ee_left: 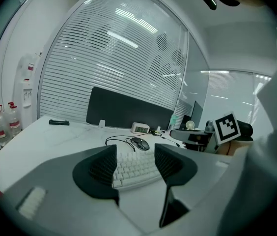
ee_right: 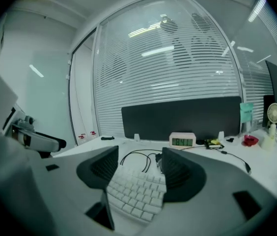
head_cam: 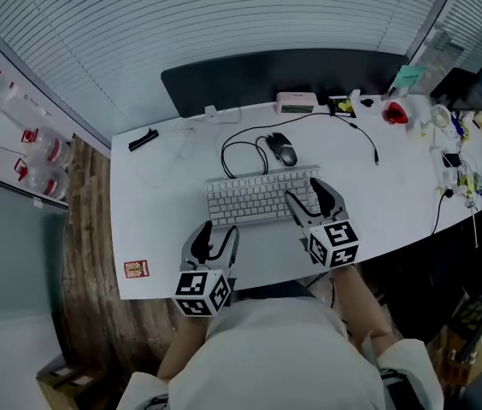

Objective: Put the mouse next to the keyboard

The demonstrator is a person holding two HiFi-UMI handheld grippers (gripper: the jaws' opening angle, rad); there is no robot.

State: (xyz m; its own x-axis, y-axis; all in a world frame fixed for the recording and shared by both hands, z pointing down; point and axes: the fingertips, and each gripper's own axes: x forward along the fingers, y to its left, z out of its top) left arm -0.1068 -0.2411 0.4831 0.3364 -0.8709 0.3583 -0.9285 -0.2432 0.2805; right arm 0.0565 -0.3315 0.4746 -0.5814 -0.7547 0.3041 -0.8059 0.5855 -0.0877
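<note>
My left gripper (head_cam: 216,231), below the white keyboard (head_cam: 254,198), and right gripper (head_cam: 306,191), over it, both gape empty; wired mouse (head_cam: 284,150) just above.

A dark wired mouse (head_cam: 283,149) sits upright on the white counter (head_cam: 164,203), nose pointing away from the viewer. Its black cable (head_cam: 239,140) loops out toward 9 o'clock. The mouse lies near 1 o'clock of a white keyboard (head_cam: 258,196), just past its far edge and not touching it. The keyboard lies flat, keys up, its right end slightly farther away.
</note>
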